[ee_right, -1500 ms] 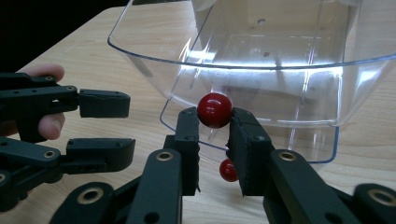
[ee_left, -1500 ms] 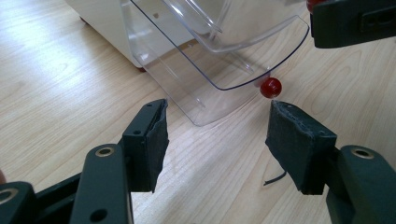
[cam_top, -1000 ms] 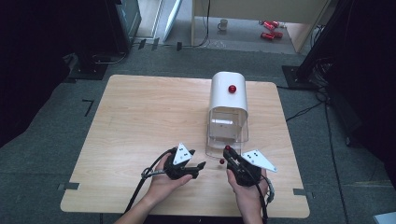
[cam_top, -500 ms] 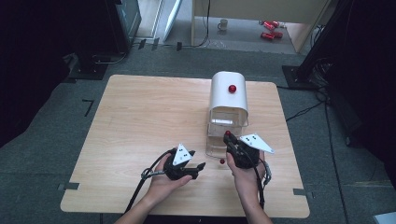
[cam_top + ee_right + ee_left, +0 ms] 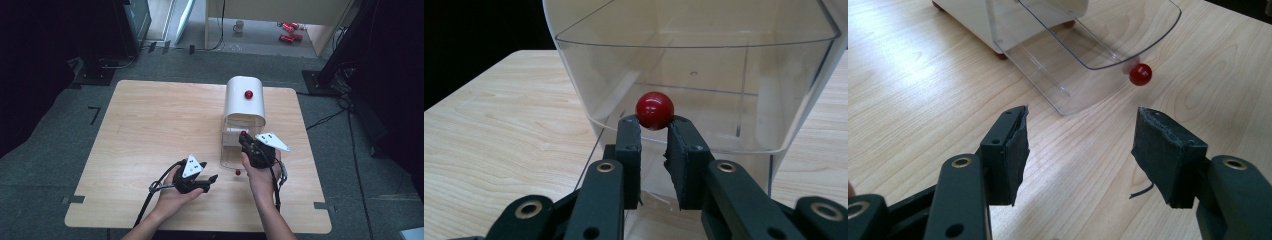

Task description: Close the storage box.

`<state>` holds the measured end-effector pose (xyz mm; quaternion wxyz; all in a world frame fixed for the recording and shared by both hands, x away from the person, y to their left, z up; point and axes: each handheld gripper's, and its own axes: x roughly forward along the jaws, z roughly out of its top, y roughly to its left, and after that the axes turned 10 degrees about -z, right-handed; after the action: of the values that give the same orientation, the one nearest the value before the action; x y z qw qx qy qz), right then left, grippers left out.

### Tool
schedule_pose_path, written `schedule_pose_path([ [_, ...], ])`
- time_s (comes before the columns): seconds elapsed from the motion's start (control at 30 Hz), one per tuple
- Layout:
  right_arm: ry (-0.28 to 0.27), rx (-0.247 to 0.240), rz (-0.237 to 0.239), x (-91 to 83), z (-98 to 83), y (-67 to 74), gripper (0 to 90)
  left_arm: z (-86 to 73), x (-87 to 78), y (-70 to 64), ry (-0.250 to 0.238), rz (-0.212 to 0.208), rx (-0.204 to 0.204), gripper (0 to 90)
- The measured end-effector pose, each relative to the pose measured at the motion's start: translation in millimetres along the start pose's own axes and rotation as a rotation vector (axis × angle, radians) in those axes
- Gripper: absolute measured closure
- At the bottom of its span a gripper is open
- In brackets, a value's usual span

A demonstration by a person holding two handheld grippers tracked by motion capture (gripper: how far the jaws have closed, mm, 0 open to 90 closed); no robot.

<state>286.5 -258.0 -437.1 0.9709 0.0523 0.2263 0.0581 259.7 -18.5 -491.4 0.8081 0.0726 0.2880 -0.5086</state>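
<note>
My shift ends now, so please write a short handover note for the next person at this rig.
Left gripper: open, empty, low over the wooden table beside the clear plastic bin.
Right gripper: shut on the small red ball, held at the bin's open rim.
The bin sticks out of the white rounded housing.
Done: ball picked up and brought to the bin.
Left: probably move it over the opening and release it.

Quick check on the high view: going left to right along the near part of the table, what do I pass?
Left gripper → small red knob at the clear drawer's front → right gripper, jaws shut on a red ball over the clear drawer.
</note>
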Motion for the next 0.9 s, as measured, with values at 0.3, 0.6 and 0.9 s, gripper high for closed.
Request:
schedule_pose_path([
  [0.3,0.009,0.011,0.026,-3.3,-2.5,-2.1,68.3,-4.3,-4.4,6.0,0.014,0.024,-0.012,33.3],
  [0.6,0.025,-0.018,0.028,-30.4,-20.2,-2.3,49.5,-14.9,7.8,12.4,0.162,0.099,-0.015,1.0],
  [0.9,0.053,-0.035,0.024,-57.9,-53.1,-1.6,43.1,-22.5,12.6,14.1,0.225,0.133,0.016,1.1],
])
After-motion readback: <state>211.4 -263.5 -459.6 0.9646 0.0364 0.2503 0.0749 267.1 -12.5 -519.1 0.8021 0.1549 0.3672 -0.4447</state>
